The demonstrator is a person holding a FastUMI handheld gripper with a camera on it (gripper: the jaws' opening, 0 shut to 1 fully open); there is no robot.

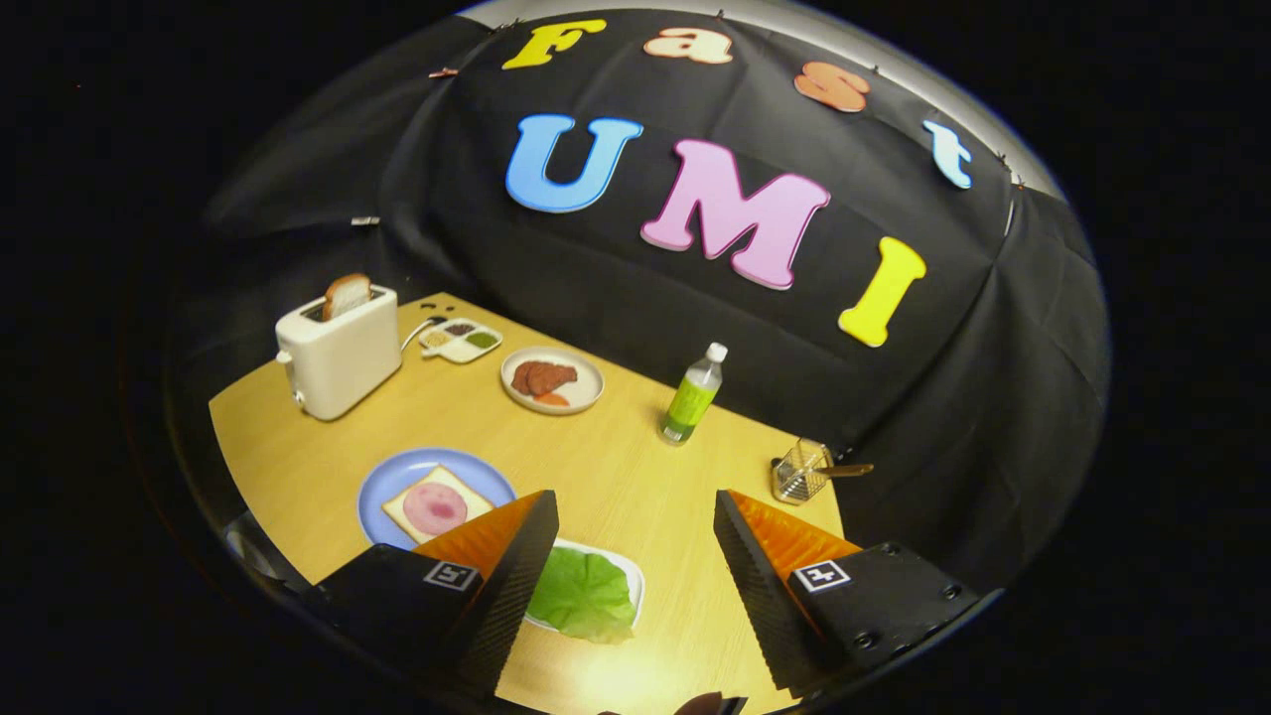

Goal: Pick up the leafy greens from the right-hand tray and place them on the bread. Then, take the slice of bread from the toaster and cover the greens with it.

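1. The claw (pixel 635 516) hangs above the near edge of the wooden surface (pixel 616 467), its two fingers spread wide with nothing between them but bare wood.

2. The leafy greens (pixel 581 596) lie flat on a white tray (pixel 632 574) by the near edge — just inside the left finger (pixel 516 566), which hides the tray's left part. Neither finger touches the leaf.

3. Just beyond the left finger sits a blue plate (pixel 397 477) carrying a slice of bread (pixel 407 511) with a round pink slice of meat (pixel 435 507) on top; the fingertip overlaps the plate's near-right side in the view.

4. At the far left corner stands a white toaster (pixel 338 362), and a second bread slice (pixel 346 295) sticks up out of its slot, tilted a little.

5. Along the far edge, right of the toaster, there is a small divided dish (pixel 461 340) with dark and green fillings, then a white plate (pixel 586 382) holding brownish pieces of food.

6. Further right along the same edge stands a green bottle (pixel 692 397) with a white cap, upright.

7. Near the right edge, just beyond the right finger (pixel 765 566), is a clear holder (pixel 799 472) with a handled utensil resting across it.
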